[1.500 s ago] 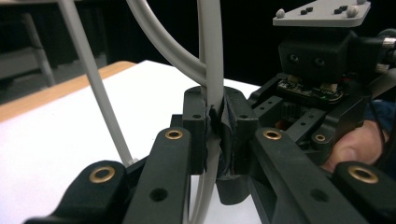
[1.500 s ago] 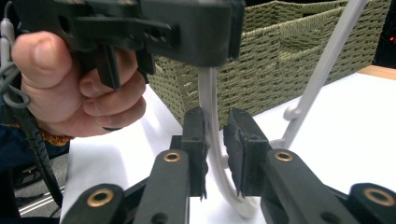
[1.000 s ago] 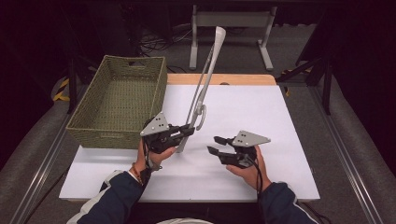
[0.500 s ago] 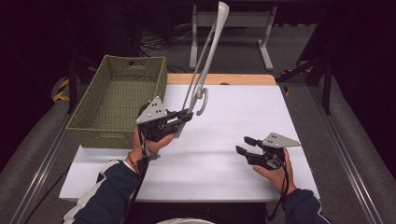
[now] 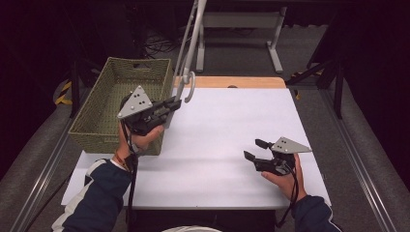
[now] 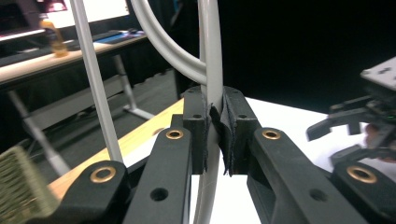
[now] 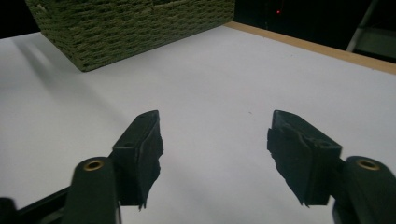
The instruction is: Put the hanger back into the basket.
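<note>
Looking down from the high view, the left gripper (image 5: 175,103) is holding a long grey shoehorn (image 5: 189,53) by its lower end, beside the woven basket (image 5: 99,113), with the shaft leaning up and away past the top of the frame. That long free length is acting as a lever, so any quick swing is likely to twist the shaft in the pads or knock its far end against the metal frame (image 5: 240,20) behind the table (image 5: 232,121). The right gripper (image 5: 255,150) is resting low over the white surface, well apart from the shoehorn, jaws spread and having just been opening, with nothing between them, so it is giving no support.

Moving to the left gripper view, the jaws are clamping the shoehorn's (image 6: 212,70) narrow shaft just below where the curved hook loop (image 6: 161,46) joins it. The pads are biting on a thin, smooth, rounded section, so I judge that it is prone to slipping down or rotating if the grip is easing at all. The loop is also sitting close enough to snag on the basket rim during a lowering.

Turning to the right gripper view, the open fingertips (image 7: 144,140) are pointing across bare table towards the basket (image 7: 130,28). Reaching in from here while the shoehorn is swinging is risking a collision between the two tools.
</note>
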`<action>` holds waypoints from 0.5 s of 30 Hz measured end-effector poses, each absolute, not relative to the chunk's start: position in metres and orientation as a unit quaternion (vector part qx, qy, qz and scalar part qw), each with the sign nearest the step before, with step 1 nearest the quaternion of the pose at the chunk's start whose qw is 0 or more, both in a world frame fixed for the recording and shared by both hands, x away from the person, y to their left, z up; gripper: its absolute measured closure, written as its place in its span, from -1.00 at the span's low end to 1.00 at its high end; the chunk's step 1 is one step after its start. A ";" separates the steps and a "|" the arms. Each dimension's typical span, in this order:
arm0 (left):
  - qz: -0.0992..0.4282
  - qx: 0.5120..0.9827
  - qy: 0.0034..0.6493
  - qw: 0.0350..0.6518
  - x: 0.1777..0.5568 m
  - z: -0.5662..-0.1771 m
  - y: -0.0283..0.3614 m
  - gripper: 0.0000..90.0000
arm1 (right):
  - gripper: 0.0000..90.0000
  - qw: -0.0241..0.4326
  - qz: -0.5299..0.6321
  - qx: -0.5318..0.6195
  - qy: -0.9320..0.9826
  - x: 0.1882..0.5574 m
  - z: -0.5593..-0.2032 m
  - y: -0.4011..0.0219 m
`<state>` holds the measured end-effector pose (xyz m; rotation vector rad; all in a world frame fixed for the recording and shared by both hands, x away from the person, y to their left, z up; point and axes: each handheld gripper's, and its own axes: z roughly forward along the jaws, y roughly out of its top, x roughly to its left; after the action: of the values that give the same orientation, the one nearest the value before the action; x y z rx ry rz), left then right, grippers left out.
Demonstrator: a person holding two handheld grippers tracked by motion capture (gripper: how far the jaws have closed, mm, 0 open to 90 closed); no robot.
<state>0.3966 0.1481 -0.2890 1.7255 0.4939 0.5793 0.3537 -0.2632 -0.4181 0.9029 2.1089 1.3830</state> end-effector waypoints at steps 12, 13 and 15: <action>0.295 0.724 0.250 0.571 0.403 -0.272 0.194 0.82 | -0.54 0.257 0.494 0.332 0.762 0.353 -0.419 -0.257; 0.301 0.724 0.254 0.566 0.404 -0.273 0.197 0.82 | -0.54 0.256 0.492 0.331 0.764 0.353 -0.419 -0.257; 0.305 0.729 0.265 0.552 0.408 -0.277 0.204 0.82 | -0.54 0.253 0.489 0.333 0.765 0.354 -0.421 -0.256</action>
<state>0.4081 0.2044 -0.2767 1.7241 0.6270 0.7207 0.3535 -0.2560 -0.4210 0.9052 2.0811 1.3300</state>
